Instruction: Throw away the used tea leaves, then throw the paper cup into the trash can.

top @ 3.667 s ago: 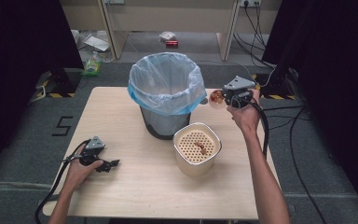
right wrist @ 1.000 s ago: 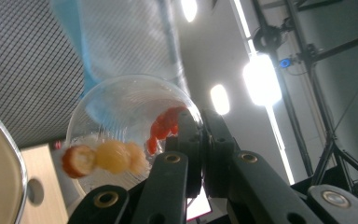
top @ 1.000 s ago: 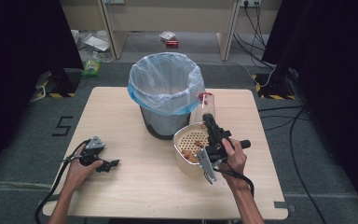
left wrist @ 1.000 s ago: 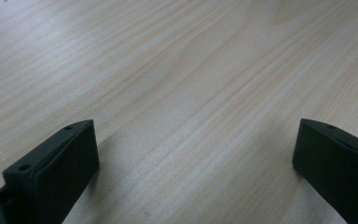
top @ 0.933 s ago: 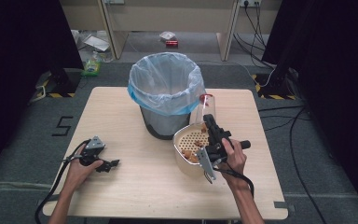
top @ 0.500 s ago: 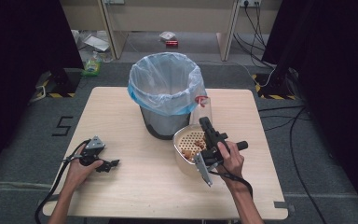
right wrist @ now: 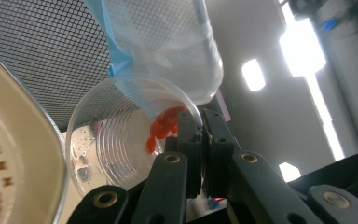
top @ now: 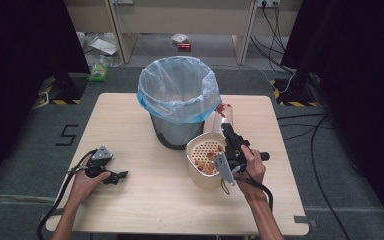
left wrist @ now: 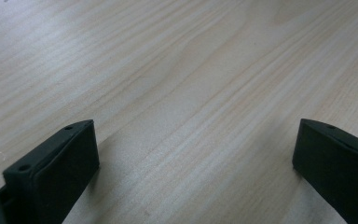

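My right gripper (top: 226, 128) is shut on the rim of a clear plastic cup (top: 224, 115), held tipped between the bin and a cream strainer bowl (top: 198, 174). In the right gripper view the jaws (right wrist: 201, 119) pinch the cup (right wrist: 116, 144) wall, and red bits (right wrist: 164, 123) cling inside next to them. Orange-brown pieces (top: 206, 161) lie on the bowl's perforated insert. My left gripper (top: 119, 176) rests open on the table at the near left, with bare wood between its jaws (left wrist: 196, 158).
A black mesh bin (top: 176, 131) lined with a clear and blue bag (top: 177, 87) stands at the table's middle rear, close behind the cup. The wooden table (top: 145, 200) has free room at the front and left. Cables trail from both grippers.
The right gripper came from the table's far right edge to the strainer bowl with the cup; over the last second it only shifted slightly. The left hand stayed still.
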A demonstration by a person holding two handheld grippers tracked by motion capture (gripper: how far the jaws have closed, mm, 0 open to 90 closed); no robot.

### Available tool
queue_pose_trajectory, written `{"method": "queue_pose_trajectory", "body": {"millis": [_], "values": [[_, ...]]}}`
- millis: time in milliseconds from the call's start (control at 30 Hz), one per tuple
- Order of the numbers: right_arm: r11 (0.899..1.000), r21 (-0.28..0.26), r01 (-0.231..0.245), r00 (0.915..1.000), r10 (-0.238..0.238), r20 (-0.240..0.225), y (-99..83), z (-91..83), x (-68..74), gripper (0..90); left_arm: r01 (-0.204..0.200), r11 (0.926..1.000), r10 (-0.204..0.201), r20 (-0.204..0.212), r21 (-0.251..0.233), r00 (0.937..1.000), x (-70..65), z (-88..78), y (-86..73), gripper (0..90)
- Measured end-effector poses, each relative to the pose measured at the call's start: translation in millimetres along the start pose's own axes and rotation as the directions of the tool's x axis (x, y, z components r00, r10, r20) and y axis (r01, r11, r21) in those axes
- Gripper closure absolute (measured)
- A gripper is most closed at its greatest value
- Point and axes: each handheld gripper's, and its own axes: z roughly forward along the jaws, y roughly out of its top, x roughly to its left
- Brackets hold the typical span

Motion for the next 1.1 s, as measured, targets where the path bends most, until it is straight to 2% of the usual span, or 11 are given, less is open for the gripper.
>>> {"method": "queue_pose_trajectory", "body": {"millis": [133, 267, 333, 400, 433, 500, 533, 633, 833, 900, 1100], "values": [[0.991, 0.027, -0.135, 0.9892, 0.136, -0.054, -2.8, -0.8, -14.2, 87.8, 0.0, 1.0, 0.0, 0.0, 0.0, 1.0, 0.0, 0.0, 0.0, 0.0], [0.961, 0.063, -0.27, 0.9571, 0.275, -0.09, -7.7, 1.0, -25.2, 87.7, 0.0, 1.0, 0.0, 0.0, 0.0, 1.0, 0.0, 0.0, 0.0, 0.0], [0.938, 0.083, -0.337, 0.933, 0.344, -0.105, -12.7, 4.3, -27.7, 87.7, 0.0, 1.0, 0.0, 0.0, 0.0, 1.0, 0.0, 0.0, 0.0, 0.0], [0.932, 0.094, -0.349, 0.9276, 0.358, -0.107, -15.0, 6.2, -28.4, 87.7, 0.0, 1.0, 0.0, 0.0, 0.0, 1.0, 0.0, 0.0, 0.0, 0.0], [0.918, 0.114, -0.38, 0.9122, 0.392, -0.119, -19.4, 10.2, -28.3, 87.7, 0.0, 1.0, 0.0, 0.0, 0.0, 1.0, 0.0, 0.0, 0.0, 0.0], [0.904, 0.131, -0.406, 0.8977, 0.422, -0.128, -23.5, 13.9, -28.4, 87.7, 0.0, 1.0, 0.0, 0.0, 0.0, 1.0, 0.0, 0.0, 0.0, 0.0], [0.904, 0.131, -0.406, 0.8977, 0.422, -0.128, -23.5, 13.9, -28.4, 87.7, 0.0, 1.0, 0.0, 0.0, 0.0, 1.0, 0.0, 0.0, 0.0, 0.0], [0.859, 0.158, -0.486, 0.8514, 0.507, -0.136, -32.1, 19.0, -32.7, 87.6, 0.0, 1.0, 0.0, 0.0, 0.0, 1.0, 0.0, 0.0, 0.0, 0.0], [0.806, 0.188, -0.561, 0.8005, 0.586, -0.123, -36.5, 27.6, -53.3, 87.5, 0.0, 1.0, 0.0, 0.0, 0.0, 1.0, 0.0, 0.0, 0.0, 0.0], [0.797, 0.191, -0.573, 0.7929, 0.598, -0.118, -36.2, 31.4, -61.2, 87.6, 0.0, 1.0, 0.0, 0.0, 0.002, 1.0, 0.0, -0.1, 0.1, 0.0], [0.792, 0.18, -0.583, 0.7892, 0.605, -0.107, -29.6, 43.8, -85.5, 87.5, 0.0, 1.0, 0.0, 0.001, 0.001, 1.0, 0.0, -0.1, 0.1, 0.0]]}}
